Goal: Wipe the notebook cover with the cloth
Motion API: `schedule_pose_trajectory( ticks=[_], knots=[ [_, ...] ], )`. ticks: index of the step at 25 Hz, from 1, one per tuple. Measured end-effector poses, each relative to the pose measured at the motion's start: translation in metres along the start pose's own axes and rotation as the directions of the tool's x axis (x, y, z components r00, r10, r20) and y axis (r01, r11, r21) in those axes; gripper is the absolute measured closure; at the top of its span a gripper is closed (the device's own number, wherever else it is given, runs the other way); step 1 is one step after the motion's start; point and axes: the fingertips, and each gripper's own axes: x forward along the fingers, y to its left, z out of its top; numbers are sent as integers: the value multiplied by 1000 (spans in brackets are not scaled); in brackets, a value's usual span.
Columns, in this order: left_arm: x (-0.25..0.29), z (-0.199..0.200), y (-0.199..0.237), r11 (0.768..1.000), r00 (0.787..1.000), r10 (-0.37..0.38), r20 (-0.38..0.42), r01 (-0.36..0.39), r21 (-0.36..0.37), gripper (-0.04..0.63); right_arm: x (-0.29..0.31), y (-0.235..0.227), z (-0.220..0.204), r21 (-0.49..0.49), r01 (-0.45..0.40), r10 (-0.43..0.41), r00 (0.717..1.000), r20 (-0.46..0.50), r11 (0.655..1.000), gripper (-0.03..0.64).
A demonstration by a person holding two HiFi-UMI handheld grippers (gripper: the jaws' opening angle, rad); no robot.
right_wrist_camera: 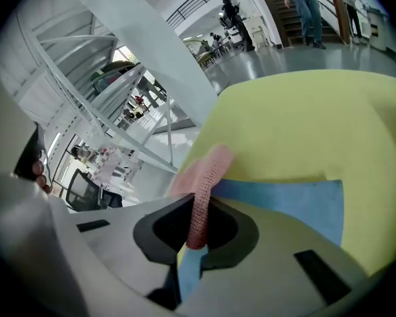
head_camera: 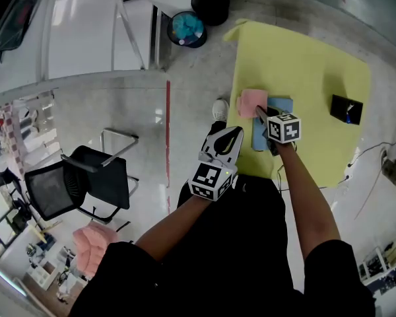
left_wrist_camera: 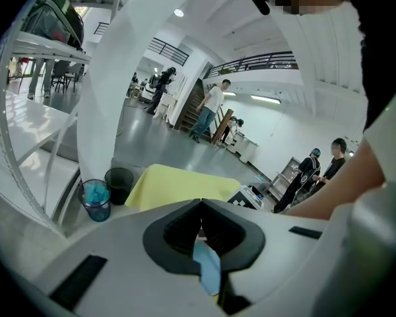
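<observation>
A blue notebook [head_camera: 280, 105] lies on the yellow table [head_camera: 303, 58]; in the right gripper view the notebook [right_wrist_camera: 290, 203] shows just beyond the jaws. My right gripper [head_camera: 261, 114] is shut on a pink cloth [head_camera: 252, 102] at the notebook's left edge. There the cloth [right_wrist_camera: 201, 197] stands pinched upright between the jaws of the right gripper [right_wrist_camera: 198, 233]. My left gripper [head_camera: 228, 139] hangs at the table's near left edge, off the notebook. In its own view the left gripper [left_wrist_camera: 201, 226] has its jaws together with nothing held.
A black device [head_camera: 346, 108] lies at the table's right side. A blue bin [head_camera: 187, 28] and a black bin [head_camera: 210, 4] stand on the floor beyond the table. A black office chair [head_camera: 79, 183] is on the left. Several people [left_wrist_camera: 208, 111] stand far off.
</observation>
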Motion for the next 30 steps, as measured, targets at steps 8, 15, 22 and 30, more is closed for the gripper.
schedule_pose_trajectory(
  ticks=[8, 15, 22, 30],
  knots=[
    [7, -17, -4, 1000, 999, 16, -41, -15, 15, 580, 6, -12, -11, 49, 20, -19, 1000, -20, 999, 578],
    [26, -17, 4, 999, 998, -14, -62, 17, 44, 580, 7, -8, -7, 7, 100, -100, 994, -46, 995, 578],
    [57, -25, 18, 993, 988, -80, -131, 90, 77, 580, 9, -10, -7, 2, 146, -146, 986, -80, 989, 578],
    [83, -43, 23, 990, 972, -86, -217, 108, 91, 580, 7, -15, -6, 74, 177, -171, 982, -78, 981, 580]
  ],
)
